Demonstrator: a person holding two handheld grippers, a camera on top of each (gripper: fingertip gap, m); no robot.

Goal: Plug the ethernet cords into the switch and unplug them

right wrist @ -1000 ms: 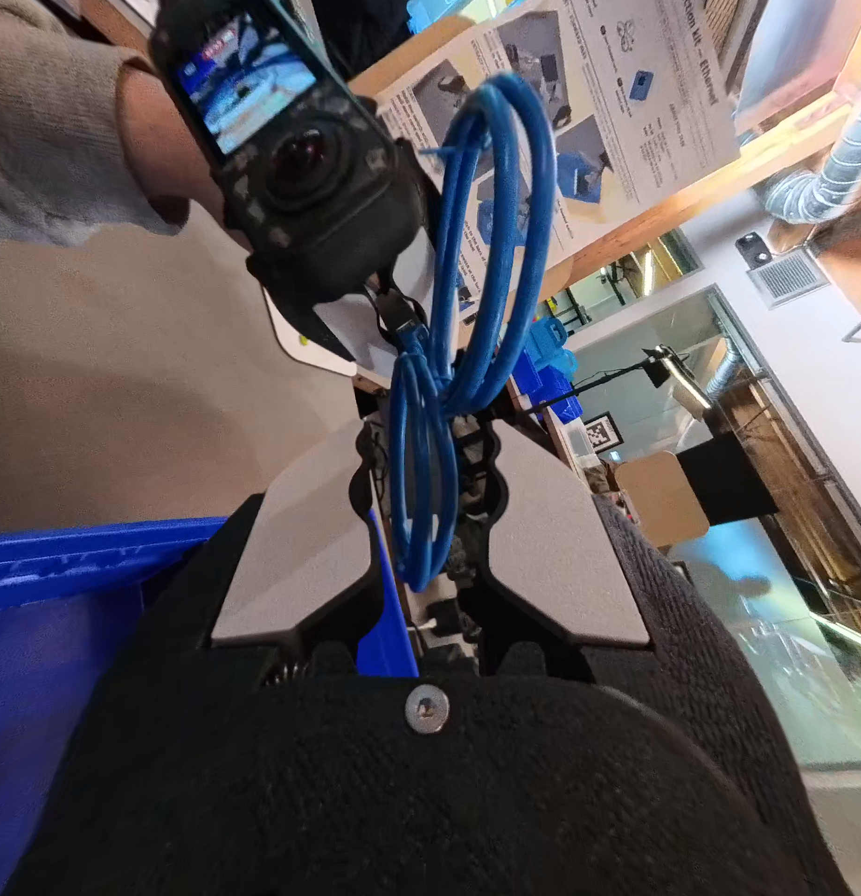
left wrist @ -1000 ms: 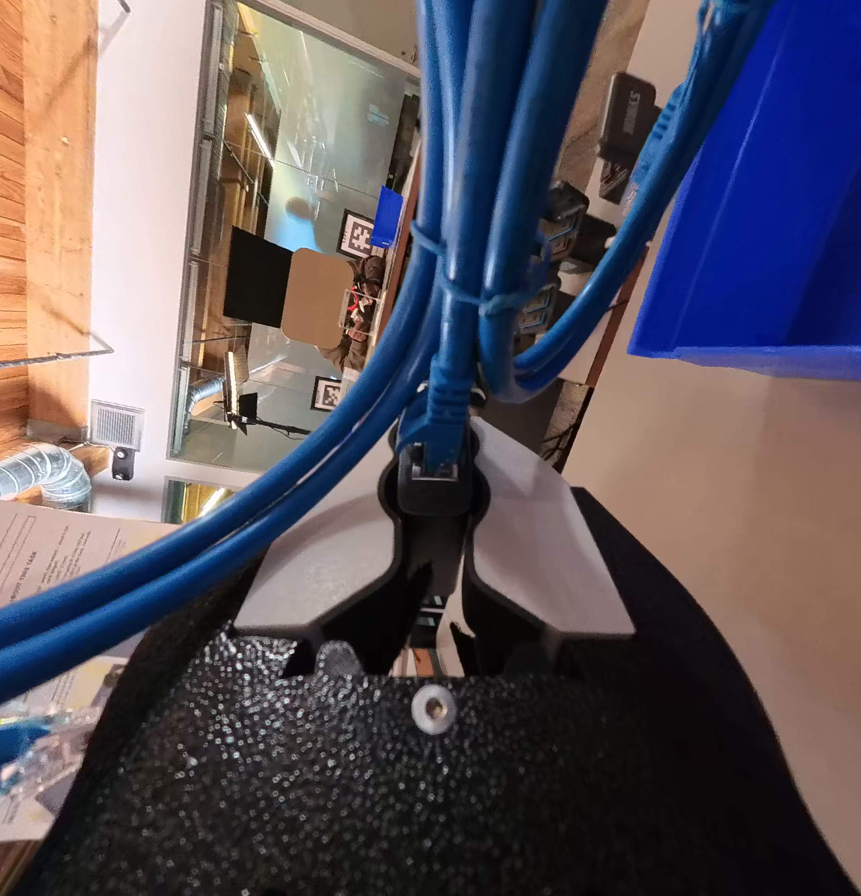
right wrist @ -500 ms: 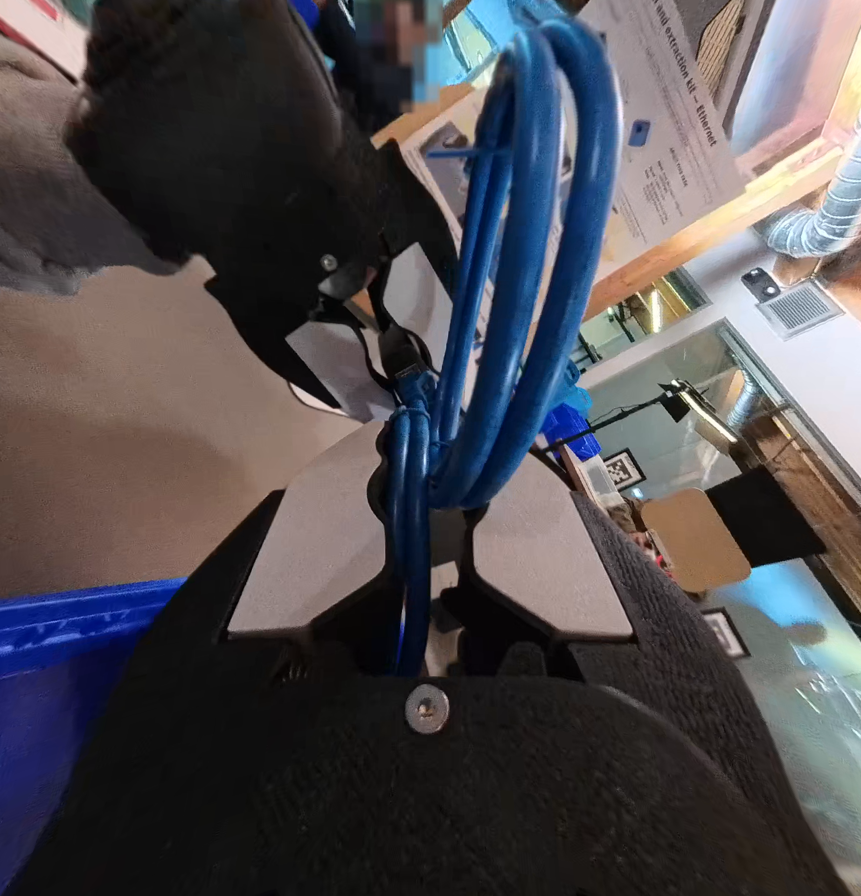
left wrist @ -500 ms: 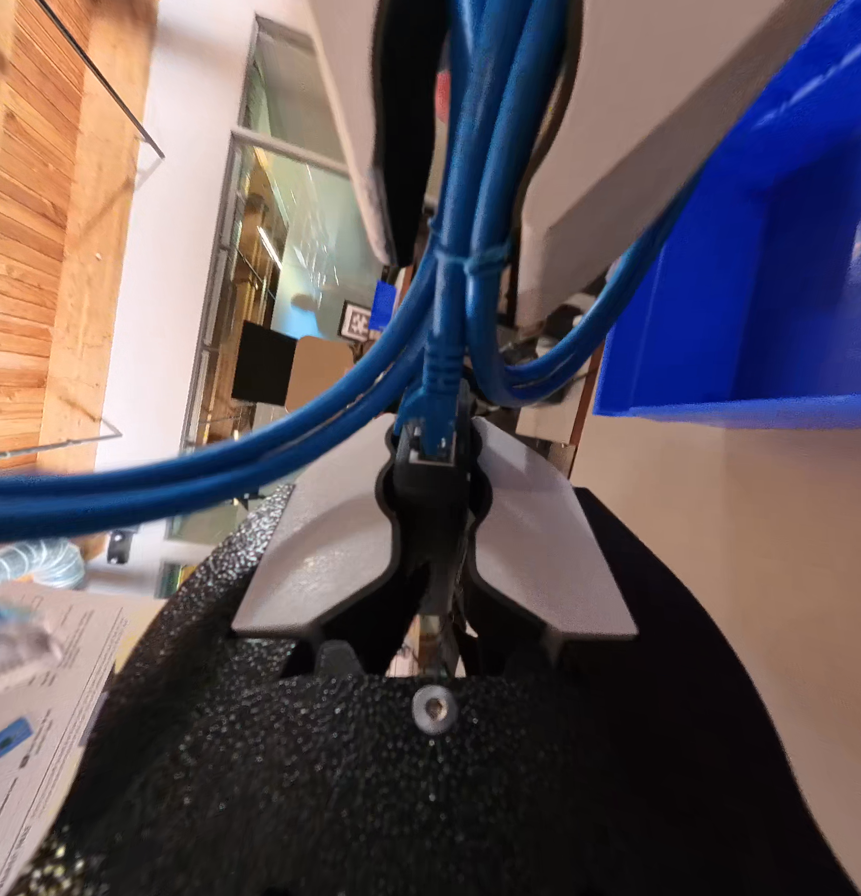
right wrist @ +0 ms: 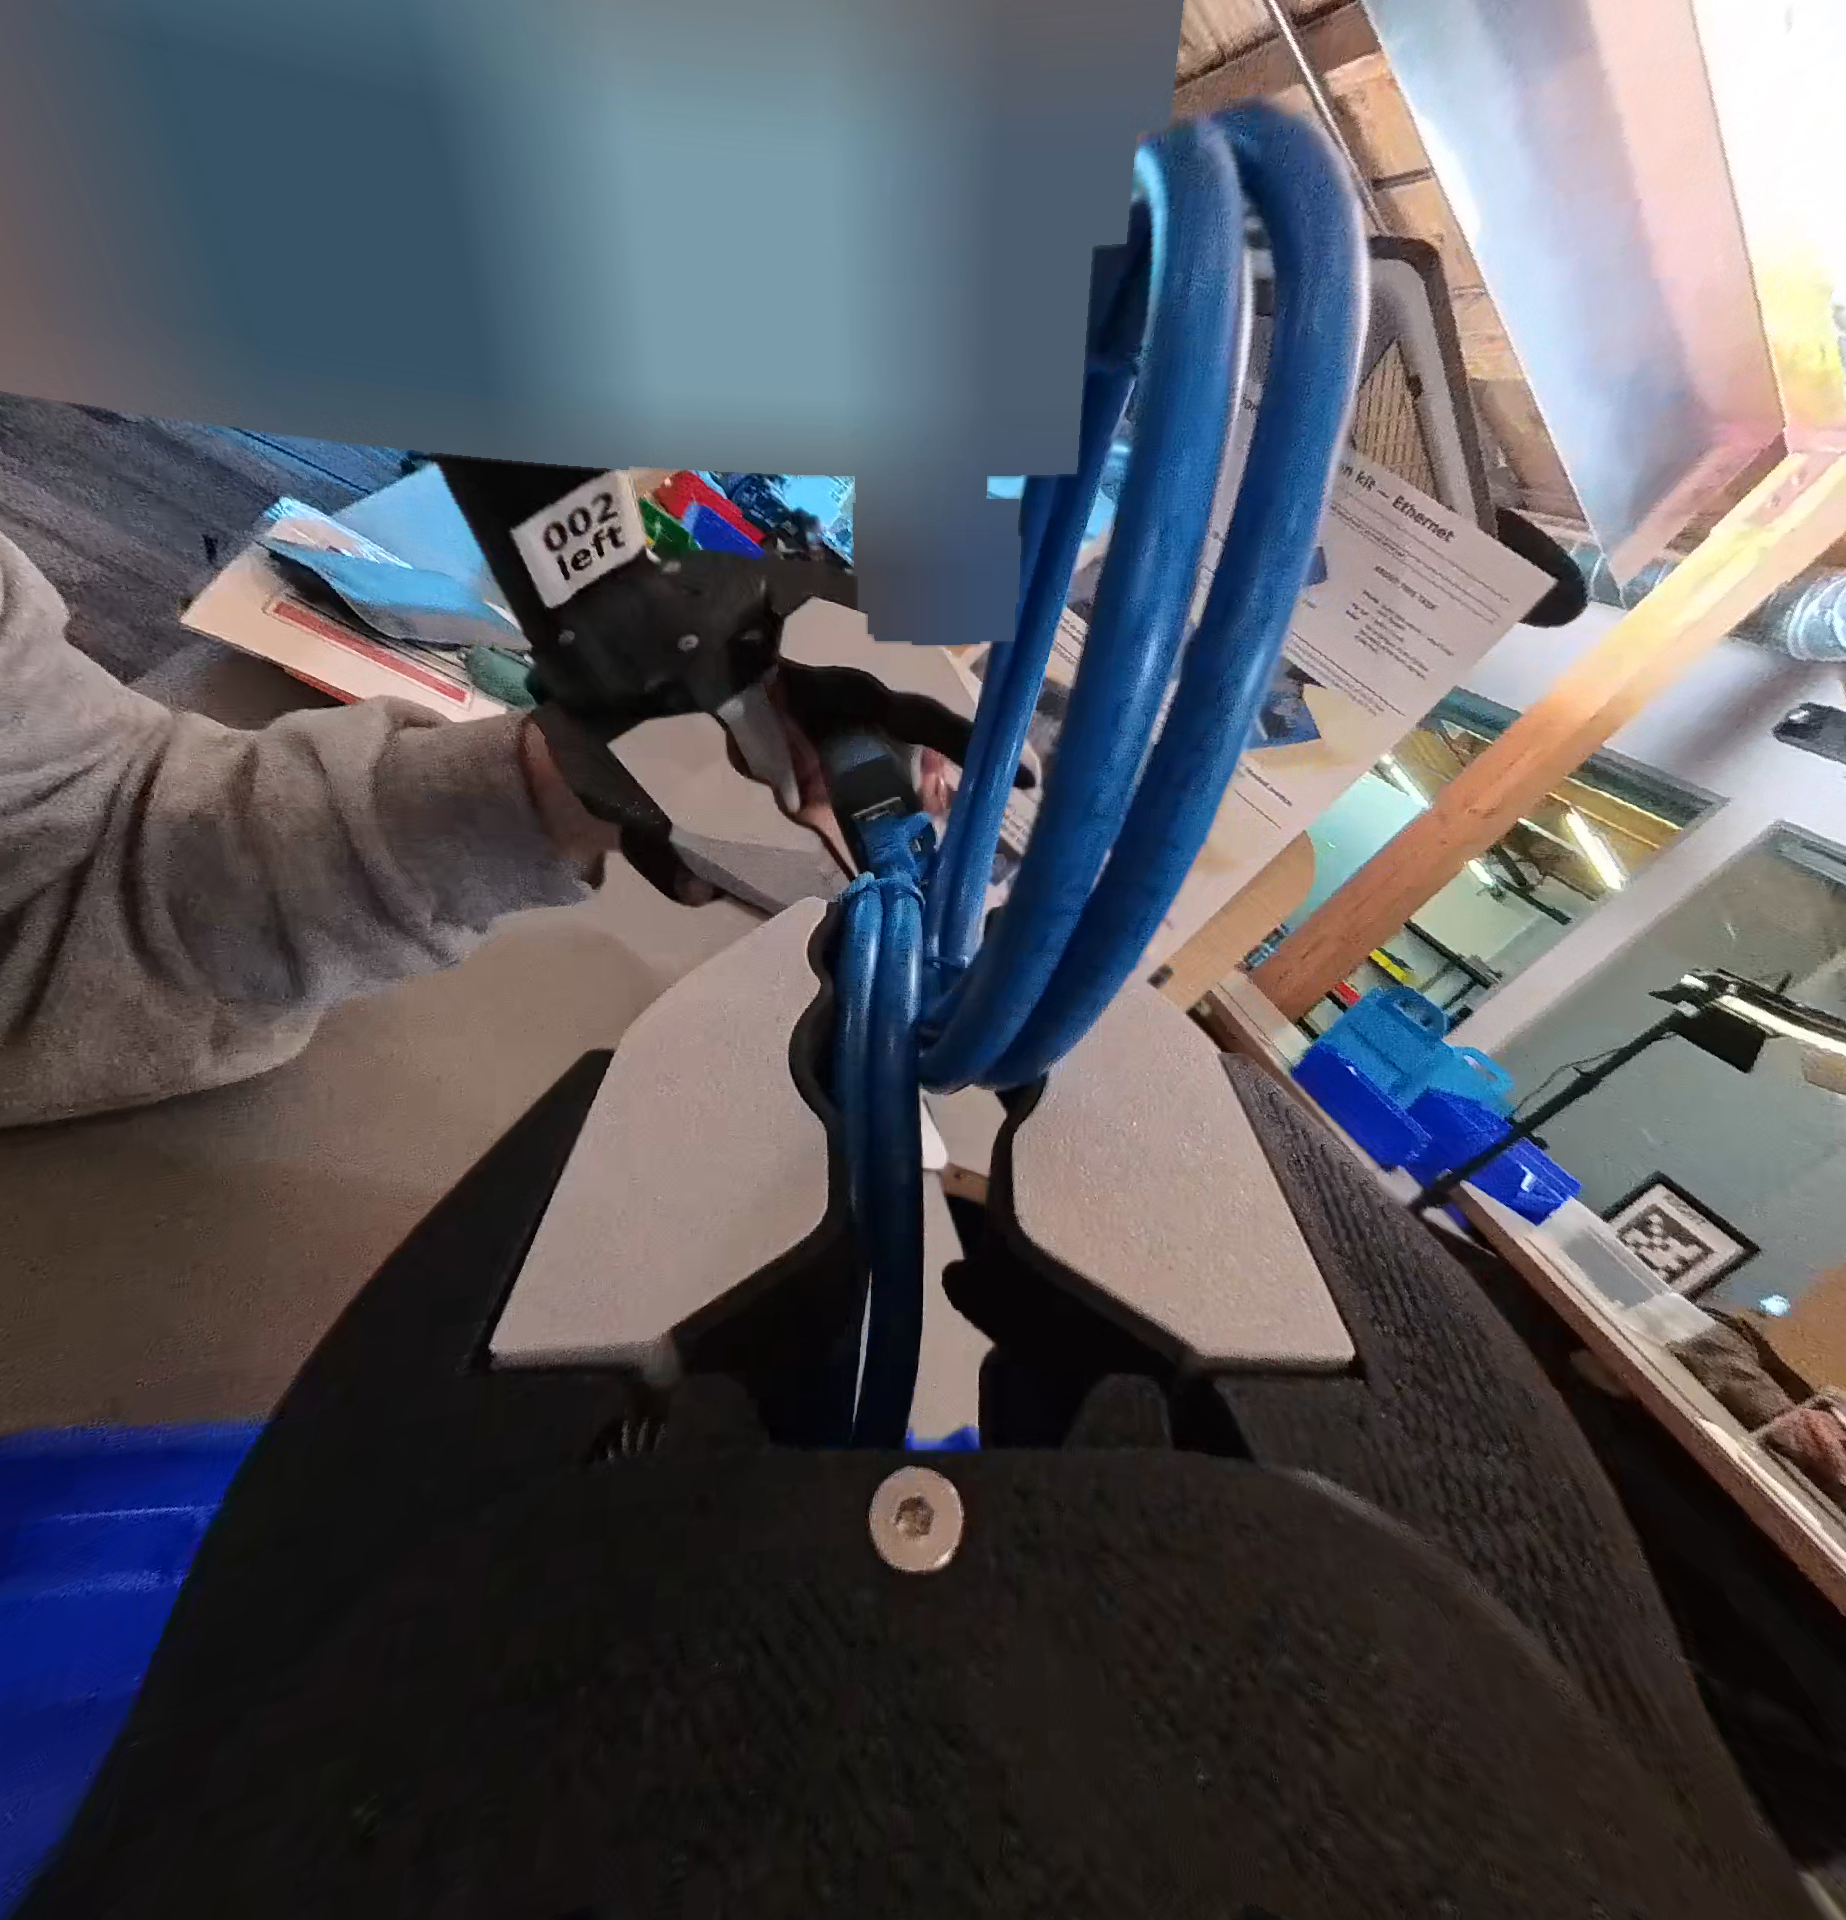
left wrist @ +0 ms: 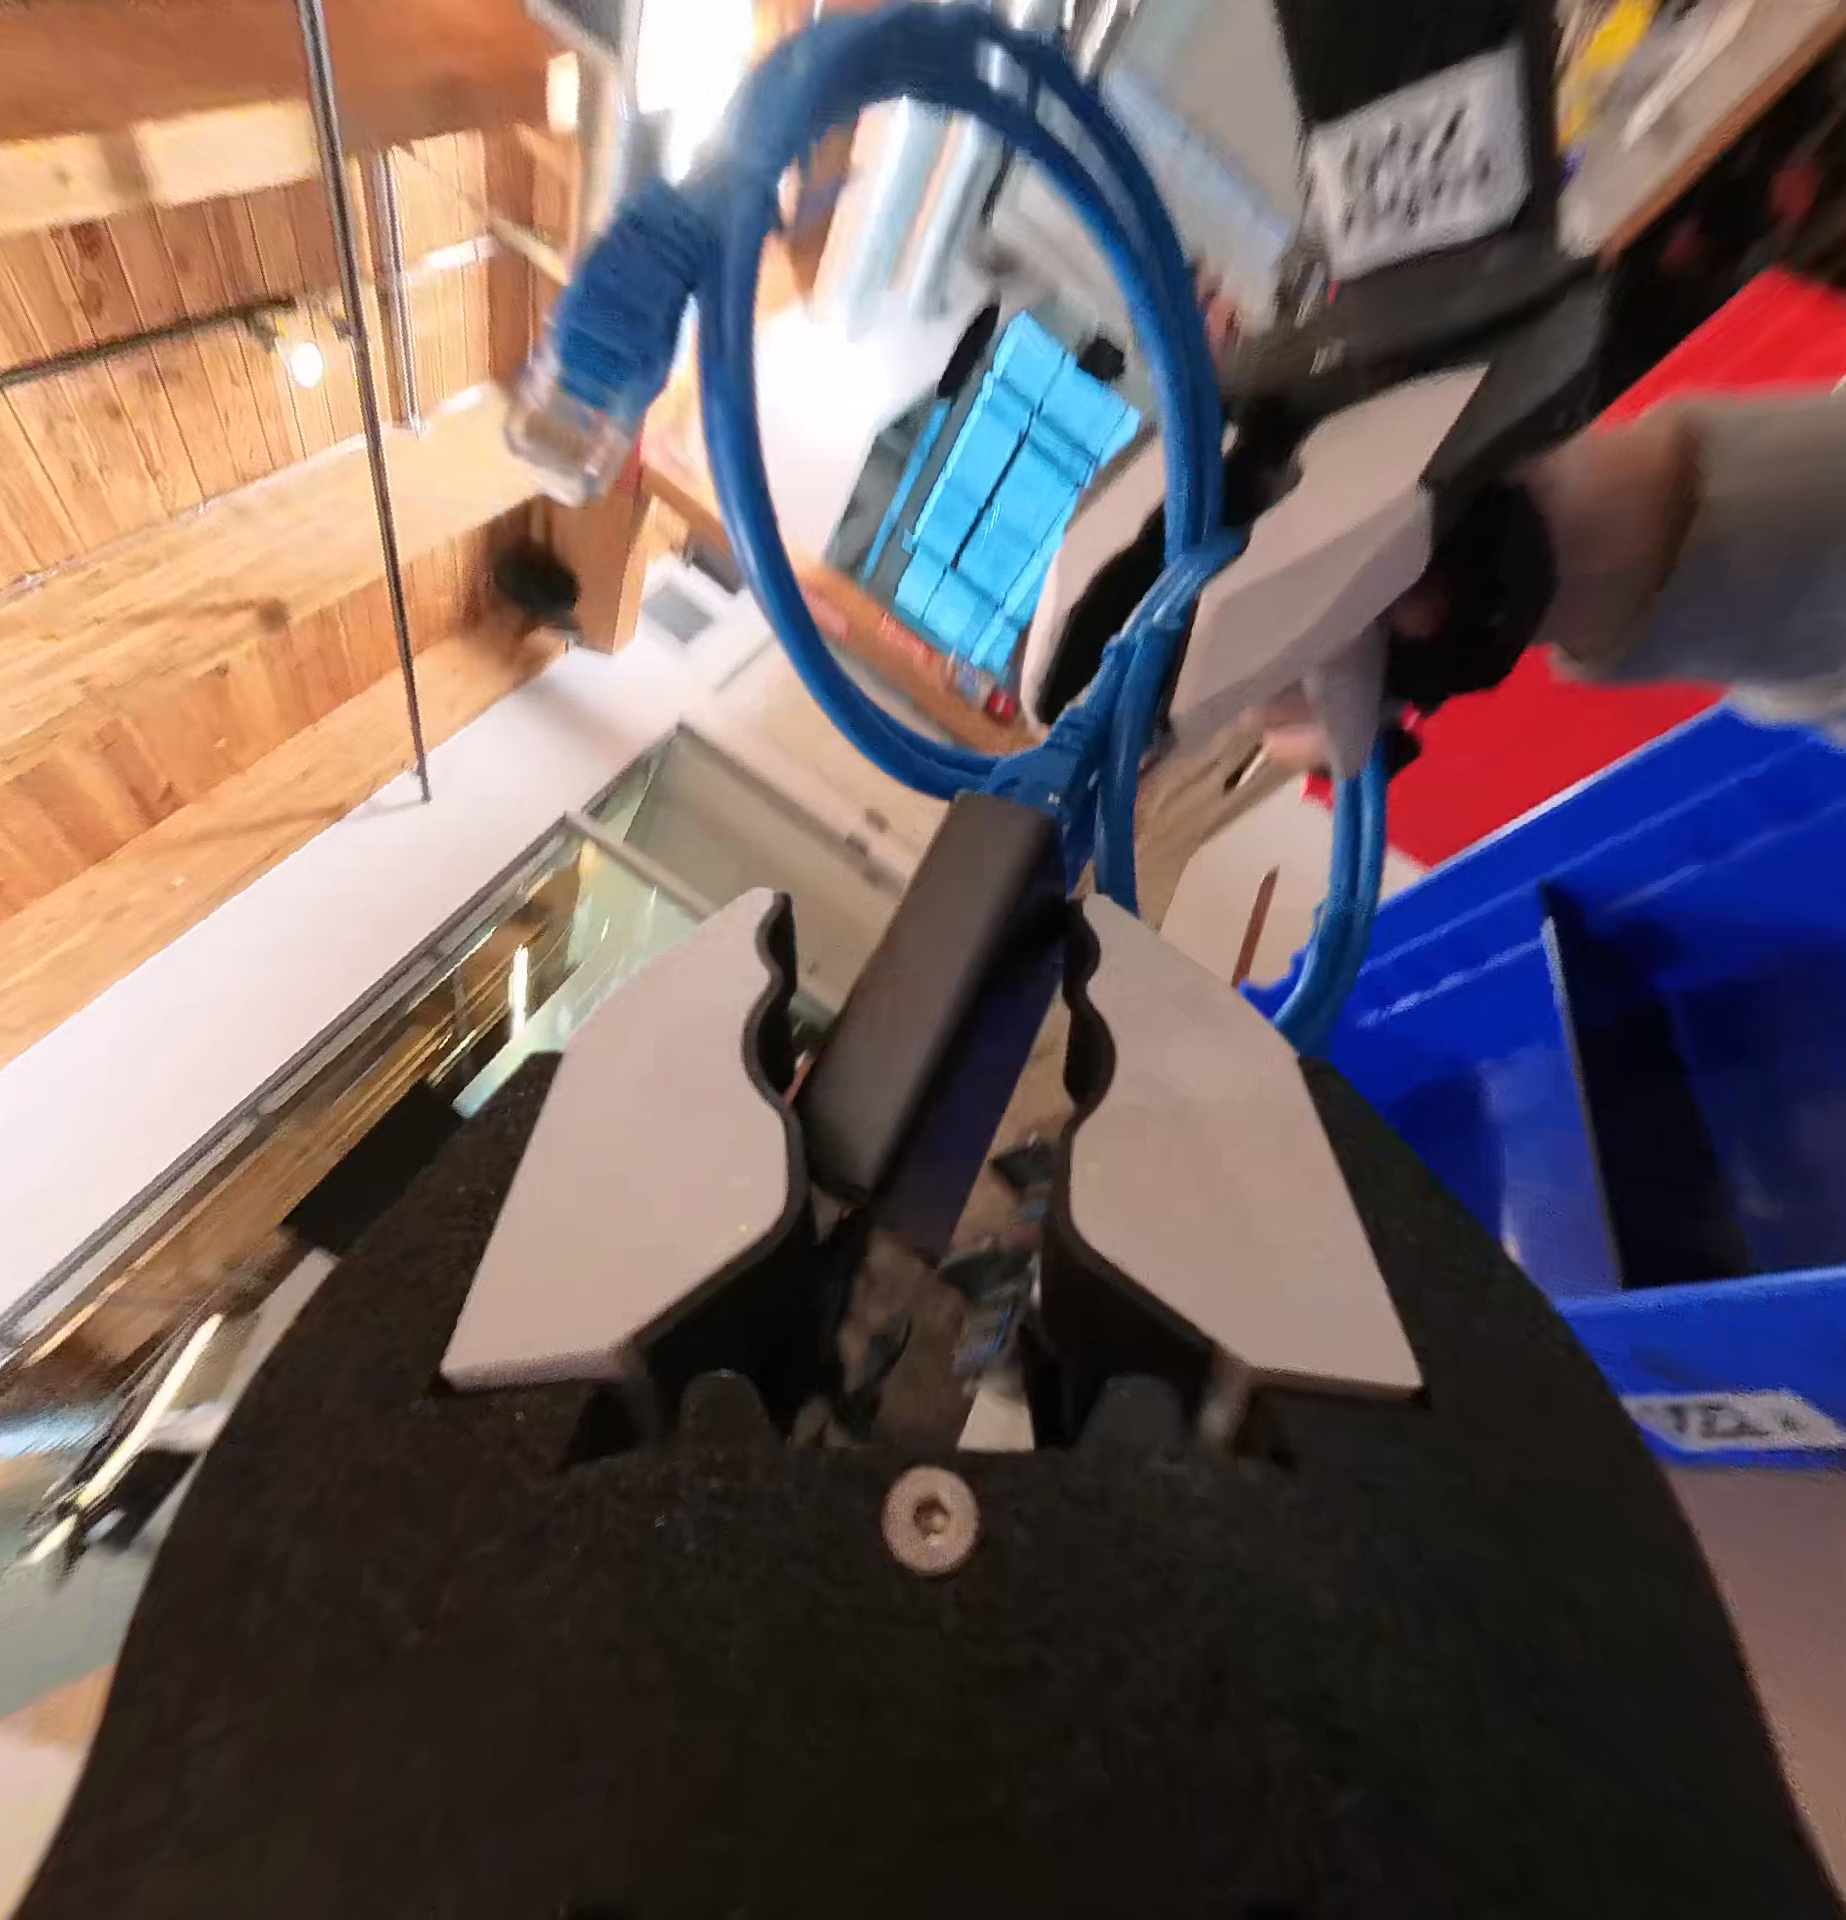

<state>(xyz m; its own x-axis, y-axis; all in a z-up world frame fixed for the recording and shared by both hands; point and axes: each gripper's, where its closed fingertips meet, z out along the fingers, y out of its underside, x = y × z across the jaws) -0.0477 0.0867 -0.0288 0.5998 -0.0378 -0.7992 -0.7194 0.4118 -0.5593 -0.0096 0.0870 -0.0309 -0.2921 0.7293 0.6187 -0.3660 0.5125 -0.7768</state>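
Note:
My left gripper (left wrist: 929, 920) is shut on a dark rectangular adapter (left wrist: 929, 1018), which lies slanted between the fingers. A blue plug of the coiled blue network cable (left wrist: 1360, 862) sits in the adapter's far end. The cable's other plug (left wrist: 586, 353) hangs free at upper left. My right gripper (right wrist: 960, 977) is shut on the tied part of the cable (right wrist: 1189, 623), and the loops rise above it. In the left wrist view the right gripper (left wrist: 1189, 561) clamps the bundle just beyond the adapter. In the right wrist view the left gripper (right wrist: 846, 748), in a person's hand, holds the adapter (right wrist: 862, 769).
A blue plastic bin (left wrist: 1625, 935) stands at the right of the left wrist view and shows at lower left in the right wrist view (right wrist: 67, 1558). A beige table (right wrist: 275, 1195) lies below. A printed sheet (right wrist: 1418, 603) leans behind the cable. Small blue parts (right wrist: 1418, 1101) sit on a wooden ledge. About 5 centimetres separates my left fingertips from my right.
The two grippers have drawn apart and both have swung. The left fingers stand wider, and the adapter has tilted between them. The cable loop and its free plug now show in the left wrist view.

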